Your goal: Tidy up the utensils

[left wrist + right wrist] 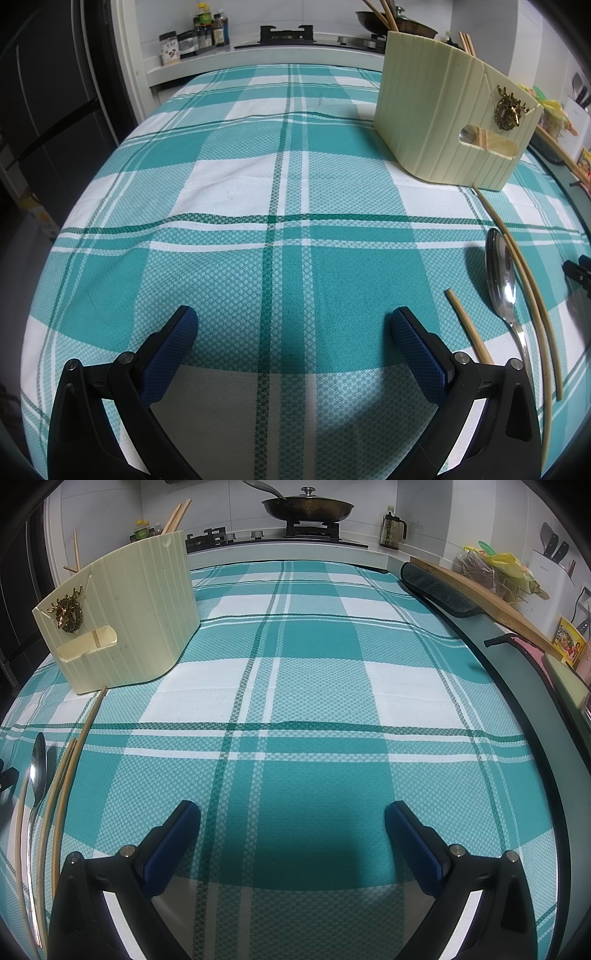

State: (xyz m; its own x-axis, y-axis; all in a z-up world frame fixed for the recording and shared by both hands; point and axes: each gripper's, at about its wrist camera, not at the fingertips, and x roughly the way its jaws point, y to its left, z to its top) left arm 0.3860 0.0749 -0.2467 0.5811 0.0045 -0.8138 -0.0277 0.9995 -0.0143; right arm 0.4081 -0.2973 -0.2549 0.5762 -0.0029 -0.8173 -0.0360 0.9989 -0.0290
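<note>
- The left gripper (293, 325), with black arms and blue ribbed pads, hangs over the surface (229, 192) covered by a teal-and-white checked cloth; its jaws are spread wide with nothing between them.
- The right gripper (292, 818), of the same build, also stands wide apart and empty above the cloth.
- A cream ribbed plastic utensil holder (436, 110) with a gold stag-head ornament (511, 109) on its front stands upright on the cloth, well ahead of both grippers; several wooden chopsticks (388, 14) stick up from its top.
- A shiny steel spoon (502, 273) lies flat on the cloth between the two grippers, bowl pointing toward the holder.
- A long bamboo chopstick (524, 280) lies just beside the spoon, its far tip reaching the holder's base.
- A second bamboo chopstick (467, 325) lies on the spoon's other side, near the left gripper's right finger.
- In the right wrist view, the spoon (37, 771) and loose chopsticks (74, 760) lie at the far left.
- Beyond the surface, a dark lidded pan (306, 507) sits on a gas stove (258, 535).
</note>
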